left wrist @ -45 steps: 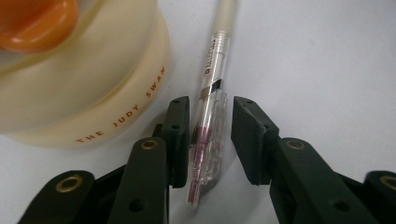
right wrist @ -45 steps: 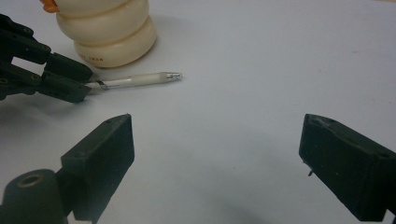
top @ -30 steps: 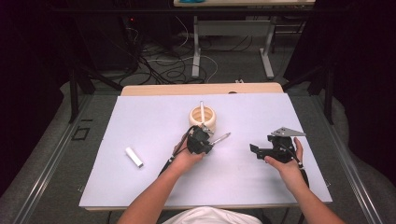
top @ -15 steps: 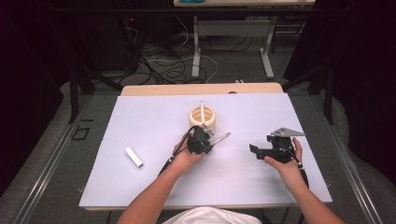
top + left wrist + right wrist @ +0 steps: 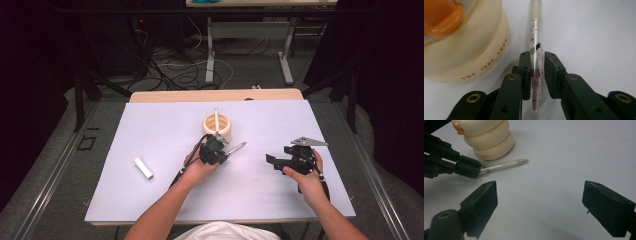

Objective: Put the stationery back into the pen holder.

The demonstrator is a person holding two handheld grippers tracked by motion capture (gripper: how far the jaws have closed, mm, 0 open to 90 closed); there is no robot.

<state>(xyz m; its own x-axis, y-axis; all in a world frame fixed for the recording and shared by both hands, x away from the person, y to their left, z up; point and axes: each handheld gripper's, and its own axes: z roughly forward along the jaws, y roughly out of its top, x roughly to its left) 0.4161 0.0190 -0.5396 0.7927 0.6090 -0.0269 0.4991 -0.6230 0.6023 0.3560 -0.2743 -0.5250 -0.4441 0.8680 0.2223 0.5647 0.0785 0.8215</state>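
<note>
My left gripper [image 5: 223,150] [image 5: 537,58] is shut on a clear pen [image 5: 237,147] [image 5: 535,27] with a frosted grip. It holds the pen low over the white table, tip pointing right, just in front of a cream ribbed holder [image 5: 217,126] [image 5: 466,52]. A second pen [image 5: 216,119] stands upright in that holder. My right gripper [image 5: 273,161] [image 5: 540,195] hovers open to the right with nothing between its jaws. Its view shows the held pen [image 5: 506,165], the left gripper [image 5: 467,168] and the holder [image 5: 490,140] ahead.
A small white cap [image 5: 143,168] lies on the table's left part. The white sheet [image 5: 150,125] covers the table, with a wooden strip [image 5: 215,95] along the far edge. Cables and desk legs lie on the floor beyond.
</note>
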